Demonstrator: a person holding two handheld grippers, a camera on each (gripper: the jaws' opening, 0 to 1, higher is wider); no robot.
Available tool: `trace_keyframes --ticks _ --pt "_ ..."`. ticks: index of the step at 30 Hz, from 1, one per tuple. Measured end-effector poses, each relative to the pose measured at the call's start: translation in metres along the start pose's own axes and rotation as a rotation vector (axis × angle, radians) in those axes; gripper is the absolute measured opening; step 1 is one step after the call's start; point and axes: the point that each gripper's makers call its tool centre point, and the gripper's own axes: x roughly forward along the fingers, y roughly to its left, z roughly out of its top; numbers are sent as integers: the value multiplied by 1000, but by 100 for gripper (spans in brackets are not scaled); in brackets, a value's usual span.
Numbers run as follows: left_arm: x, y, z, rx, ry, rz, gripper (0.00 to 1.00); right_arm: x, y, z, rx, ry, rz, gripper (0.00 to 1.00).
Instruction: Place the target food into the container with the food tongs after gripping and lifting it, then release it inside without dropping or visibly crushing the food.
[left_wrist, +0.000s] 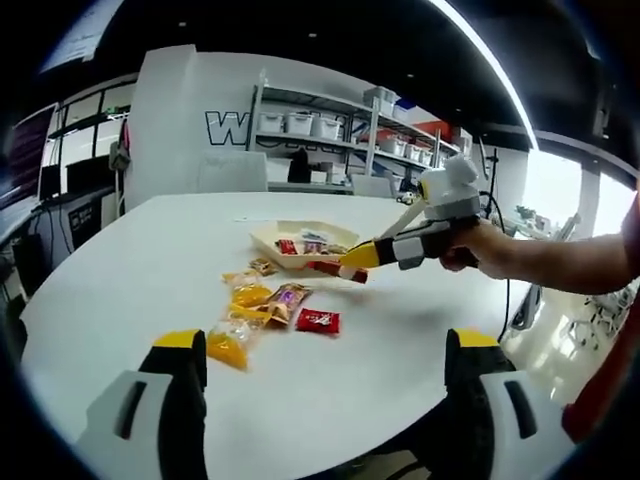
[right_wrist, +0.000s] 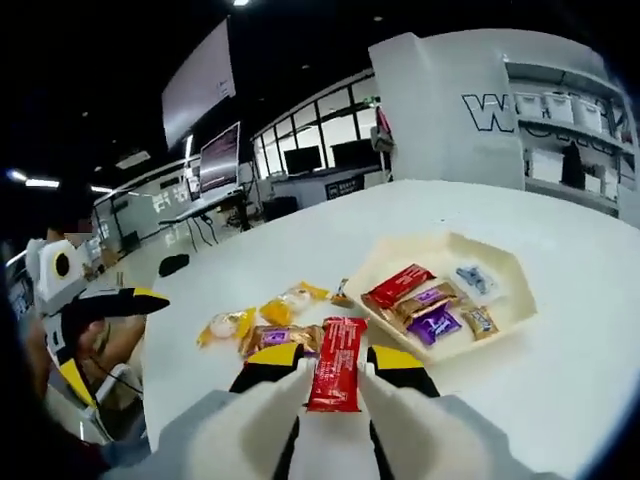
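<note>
Across both views runs a big white round worktop (left_wrist: 150, 270), filling the middle of each frame. On it, center of the left gripper view, sits a cream angular tray (left_wrist: 300, 236); in the right gripper view the same tray (right_wrist: 505, 262) lies right of center with several wrapped snacks inside: a red one, purple ones, a brown one, a pale blue one.

Loose snack packets (left_wrist: 262, 310) lie on the worktop lower left of the tray, yellow and orange wrappers plus a small red packet (left_wrist: 318, 321) just beside them.

Right gripper (right_wrist: 335, 372): closed on a long red snack bar (right_wrist: 337, 362), bottom center of the right gripper view, bar standing up between the jaws, just beside the tray's near-left edge. In the left gripper view the right gripper (left_wrist: 352, 265) enters from the right with a person's hand behind it, bar at its tip by the tray edge.

Left gripper (left_wrist: 325, 352): jaws wide apart at the bottom of its view, nothing between them, near the worktop edge.
</note>
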Motion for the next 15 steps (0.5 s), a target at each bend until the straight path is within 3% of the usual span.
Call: trace_keyframes --ticks 4,11,15 --pt "0 -1 1 0 -2 -3 97 -6 -2 10 -28 -18 -9 19" --pt "-1 -3 7 11 -9 -8 97 -9 -20 50 -89 -64 -52 19" --pt "-4 -2 13 20 -16 -1 97 -3 -27 49 -127 -37 -61 19"
